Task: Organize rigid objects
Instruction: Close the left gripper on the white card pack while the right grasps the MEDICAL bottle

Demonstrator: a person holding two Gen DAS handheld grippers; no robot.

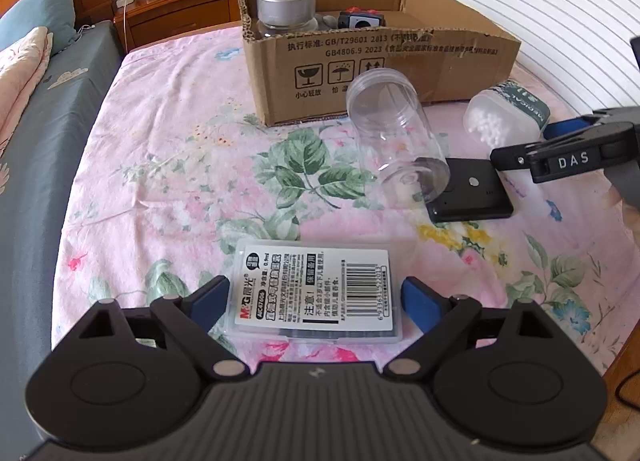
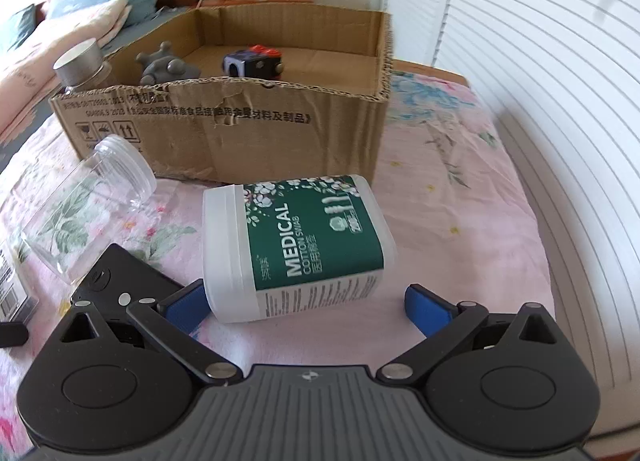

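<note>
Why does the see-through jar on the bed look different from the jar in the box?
The clear jar lies tipped on the bedsheet with no lid on, and looks empty. The lidded jar stands upright inside the cardboard box and wears a silver cap. Both have clear plastic bodies with round mouths.

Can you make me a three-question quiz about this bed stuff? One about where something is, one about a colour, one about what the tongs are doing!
1. Where is the silver-lid jar?
A. in the cardboard box
B. on the pillow
C. on the floor

2. What colour is the cotton swab box label?
A. red
B. green
C. yellow

3. How are the left tongs?
A. shut tight on the clear jar
B. holding the fan
C. open around the refill case

Answers: 1 A, it stands in the box corner. 2 B, green with white flowers. 3 C, both fingers sit apart beside the case.
</note>
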